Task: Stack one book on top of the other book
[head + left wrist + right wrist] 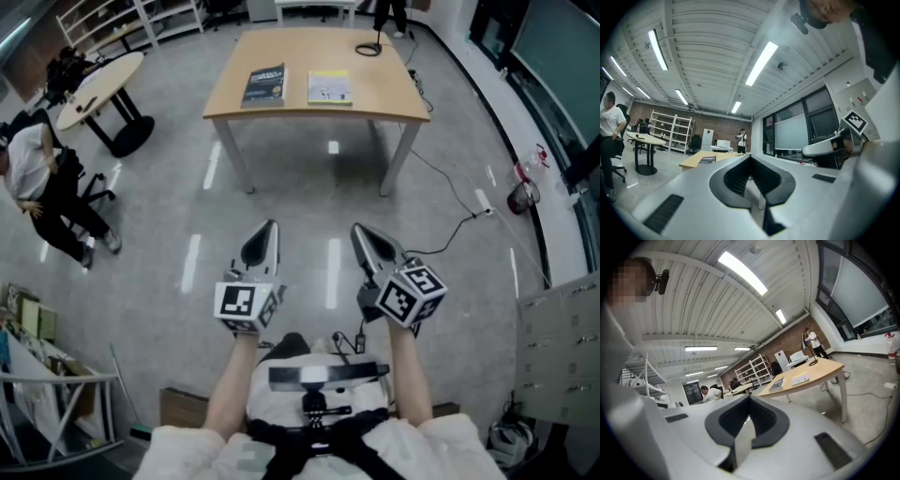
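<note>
- Both books lie on the desk [309, 52], at 12 o'clock from me and well apart from either gripper, with open floor [328, 187] between.
- The dark book [264, 84] sits at 9 o'clock of the pale book [330, 87]. They lie side by side, near each other but not touching. Each has its long axis along the 12-to-6 line.
- The left gripper [267, 230] has its jaws together on nothing. It lines up almost straight on the dark book.
- The right gripper [361, 232] also has its jaws together and is empty. The pale book lies just toward 11 o'clock of its line.
- Judgement: neither hand is clearly nearer. Each gripper has its own book dead ahead, and no stacking has begun.
- Judgement: the next step is to close the gap toward 12 o'clock and open the jaws before reaching a book's near short edge.
</note>
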`<action>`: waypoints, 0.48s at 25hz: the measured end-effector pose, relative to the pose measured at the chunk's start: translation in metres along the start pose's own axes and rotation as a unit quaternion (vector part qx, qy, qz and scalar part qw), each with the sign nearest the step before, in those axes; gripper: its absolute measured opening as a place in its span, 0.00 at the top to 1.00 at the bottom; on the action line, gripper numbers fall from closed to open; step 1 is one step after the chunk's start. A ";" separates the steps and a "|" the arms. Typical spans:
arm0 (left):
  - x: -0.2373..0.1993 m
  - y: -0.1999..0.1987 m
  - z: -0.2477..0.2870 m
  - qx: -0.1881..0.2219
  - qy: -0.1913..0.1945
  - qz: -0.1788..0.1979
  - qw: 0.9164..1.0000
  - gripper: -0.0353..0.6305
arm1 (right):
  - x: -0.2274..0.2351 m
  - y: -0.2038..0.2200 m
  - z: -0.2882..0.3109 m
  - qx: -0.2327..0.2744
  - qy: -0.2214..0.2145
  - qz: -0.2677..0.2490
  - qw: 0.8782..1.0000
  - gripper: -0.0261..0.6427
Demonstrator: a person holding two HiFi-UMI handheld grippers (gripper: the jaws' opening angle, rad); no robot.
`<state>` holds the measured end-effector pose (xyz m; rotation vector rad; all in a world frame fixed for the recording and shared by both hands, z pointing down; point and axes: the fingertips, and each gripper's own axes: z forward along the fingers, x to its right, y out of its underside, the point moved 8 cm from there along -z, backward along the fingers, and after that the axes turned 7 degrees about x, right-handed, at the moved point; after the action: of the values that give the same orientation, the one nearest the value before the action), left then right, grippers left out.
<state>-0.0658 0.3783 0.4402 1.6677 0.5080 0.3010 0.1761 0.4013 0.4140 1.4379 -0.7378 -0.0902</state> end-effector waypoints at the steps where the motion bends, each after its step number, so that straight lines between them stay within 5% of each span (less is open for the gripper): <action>1: 0.000 0.003 0.003 -0.001 -0.002 -0.001 1.000 0.94 | 0.004 0.001 0.005 -0.002 -0.002 -0.001 1.000 0.96; 12: -0.065 0.027 0.069 0.000 -0.025 0.001 1.000 0.94 | 0.033 0.017 0.109 -0.029 -0.053 0.003 0.998 0.96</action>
<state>-0.0851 0.2845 0.4617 1.6724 0.4693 0.2596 0.1404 0.2949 0.4381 1.3833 -0.8207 -0.1833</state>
